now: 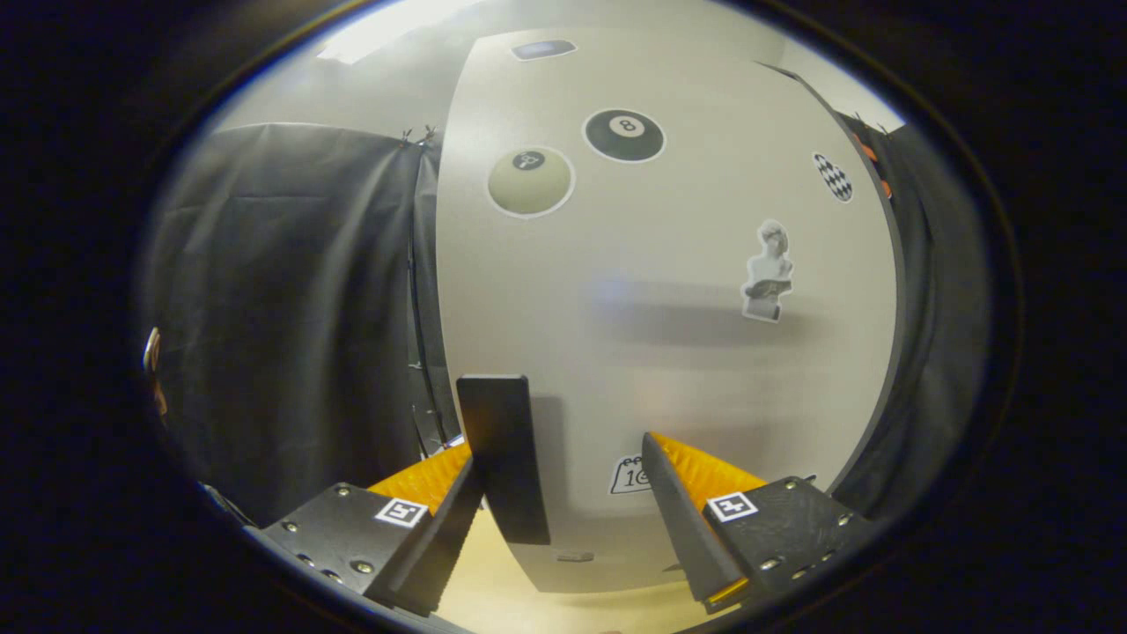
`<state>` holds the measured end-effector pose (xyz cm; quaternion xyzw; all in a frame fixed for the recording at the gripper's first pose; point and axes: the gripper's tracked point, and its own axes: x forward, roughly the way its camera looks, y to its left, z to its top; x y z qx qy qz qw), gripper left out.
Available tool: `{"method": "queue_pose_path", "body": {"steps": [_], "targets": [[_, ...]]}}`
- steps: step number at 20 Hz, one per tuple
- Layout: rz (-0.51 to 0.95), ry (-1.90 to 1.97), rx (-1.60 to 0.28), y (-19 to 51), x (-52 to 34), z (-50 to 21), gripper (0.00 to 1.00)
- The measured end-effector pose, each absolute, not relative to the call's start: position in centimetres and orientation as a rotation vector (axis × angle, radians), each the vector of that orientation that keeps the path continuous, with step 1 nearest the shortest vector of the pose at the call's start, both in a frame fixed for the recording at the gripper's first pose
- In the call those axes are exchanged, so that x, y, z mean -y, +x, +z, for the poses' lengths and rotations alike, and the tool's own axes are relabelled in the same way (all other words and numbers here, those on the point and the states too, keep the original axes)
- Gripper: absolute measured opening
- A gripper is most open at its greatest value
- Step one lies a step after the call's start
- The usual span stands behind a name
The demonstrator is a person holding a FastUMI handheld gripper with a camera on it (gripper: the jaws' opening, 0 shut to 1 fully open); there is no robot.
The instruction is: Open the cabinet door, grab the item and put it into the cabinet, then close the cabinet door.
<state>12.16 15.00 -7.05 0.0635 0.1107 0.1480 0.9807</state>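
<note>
The gripper (563, 493) stood wide open, gripping nothing, right up against the cabinet door (669, 352). The dark handle (502, 453) rose just inside the left finger at about 11 o'clock from the gap; likely placed for a pull or after a push shut. The door looked closed, though its edges were hard to judge. Stickers: an 8-ball (624, 135), a pale ball (530, 181), a bust (768, 271). Only "8" read clearly. The item was unseen.

Black cloth wall (290, 335) behind; ceiling light (387, 31) overhead.
</note>
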Motion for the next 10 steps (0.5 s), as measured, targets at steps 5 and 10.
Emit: {"method": "queue_pose_path", "body": {"steps": [5,10], "targets": [[0.29,0.123,-0.226,12.05,-15.12,-7.17,1.0],[0.292,0.141,-0.244,12.26,-15.09,-7.35,0.99]]}}
